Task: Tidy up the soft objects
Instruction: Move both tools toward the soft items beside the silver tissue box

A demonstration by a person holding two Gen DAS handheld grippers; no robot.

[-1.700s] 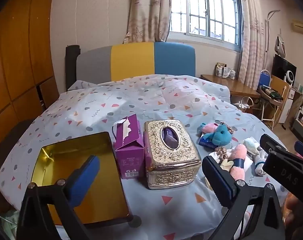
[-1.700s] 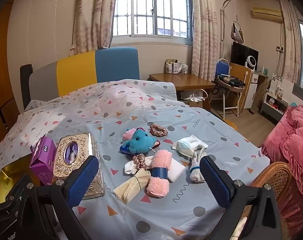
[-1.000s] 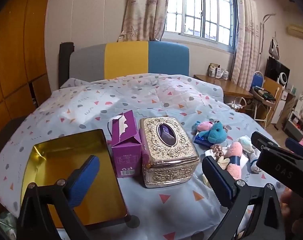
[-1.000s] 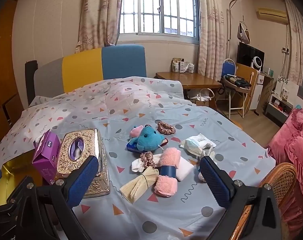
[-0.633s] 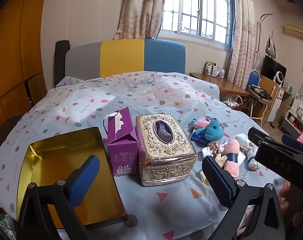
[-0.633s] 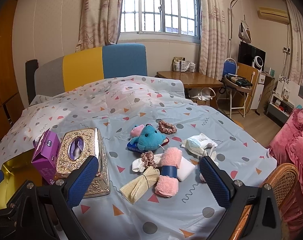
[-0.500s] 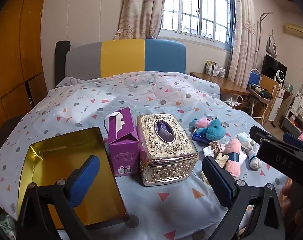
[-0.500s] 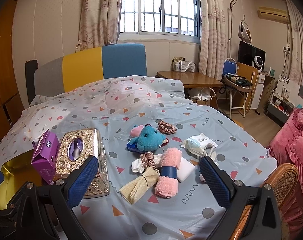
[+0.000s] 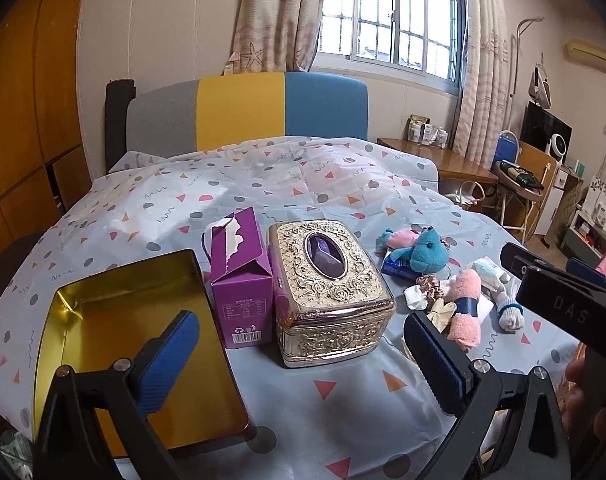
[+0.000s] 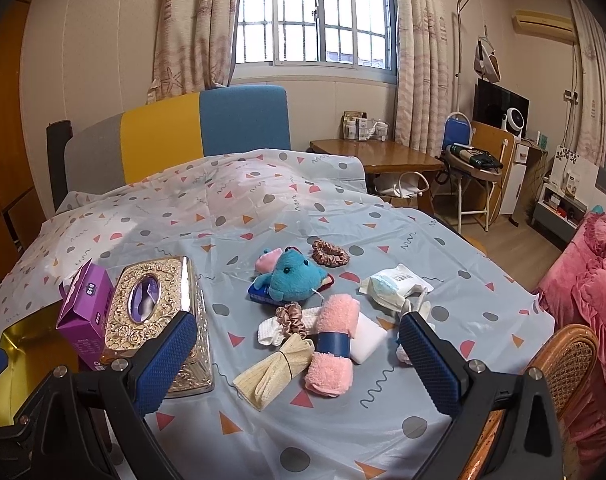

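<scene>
A pile of soft things lies on the patterned table cover: a teal plush toy [image 10: 293,275], a rolled pink towel [image 10: 335,344] with a blue band, a beige folded cloth [image 10: 277,368], a white cloth with a brown scrunchie [image 10: 290,318], another scrunchie [image 10: 330,253] and a white packet [image 10: 395,283]. The plush toy [image 9: 428,251] and pink towel [image 9: 465,307] also show in the left wrist view. An open gold tin [image 9: 135,344] sits at the left. My left gripper [image 9: 299,364] is open above the table's near edge. My right gripper [image 10: 299,360] is open, hovering short of the pile.
A purple carton [image 9: 241,276] and an ornate gold tissue box [image 9: 331,292] stand between the tin and the pile. A wicker chair [image 10: 563,364] is at the table's right. A colour-block headboard [image 10: 191,136], a wooden desk [image 10: 379,156] and pink bedding [image 10: 591,292] lie beyond.
Both views have shifted only slightly; the left gripper has drifted a little and the right one has held nearly still. Both stay open and nothing on the table has moved.
</scene>
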